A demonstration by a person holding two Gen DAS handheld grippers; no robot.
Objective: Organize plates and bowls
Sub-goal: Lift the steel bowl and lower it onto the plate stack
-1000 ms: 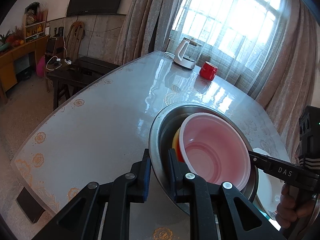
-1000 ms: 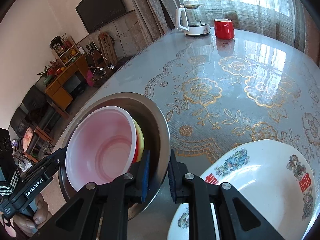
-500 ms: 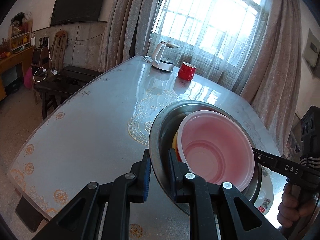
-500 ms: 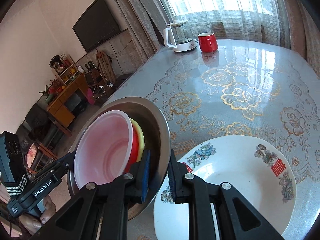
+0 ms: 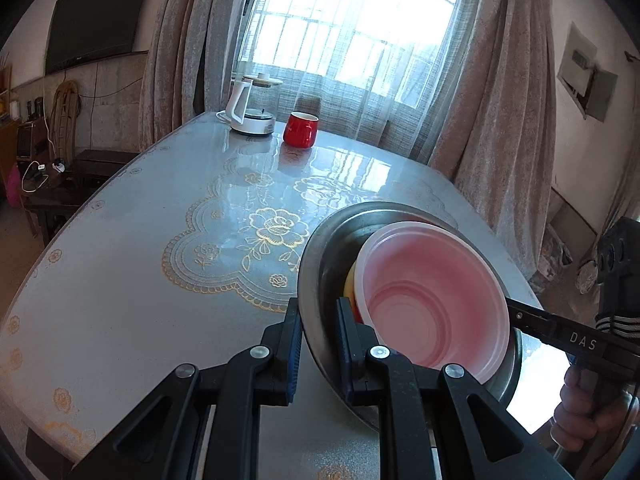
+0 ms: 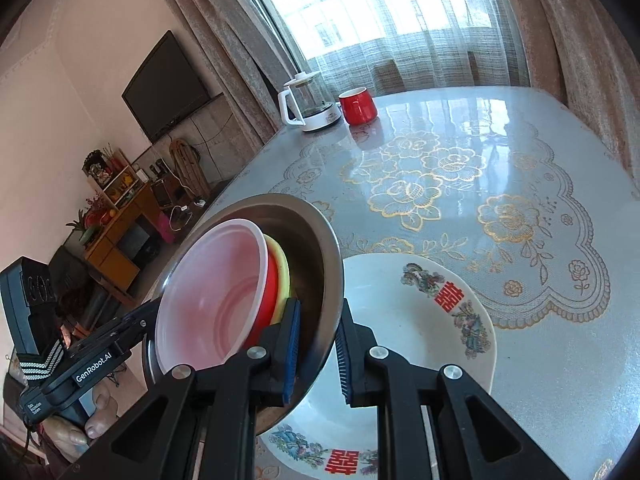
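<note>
Both the left gripper [image 5: 317,344] and right gripper [image 6: 317,346] clamp opposite rims of the round steel basin [image 6: 320,248], tilted just above the white floral plate [image 6: 424,320] near the table's front edge.

Floral table [image 6: 500,152], plate [image 6: 420,320], kettle [image 6: 308,108], mug [image 6: 358,105]

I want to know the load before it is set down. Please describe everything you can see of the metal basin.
The metal basin is round, shallow and dull silver, like steel. It is tilted, held above the table. The left gripper and right gripper each clamp its rim on opposite sides. Inside it sit nested bowls: a pale pink bowl on top, a red and a yellow one beneath. Below it lies a white patterned plate.
</note>
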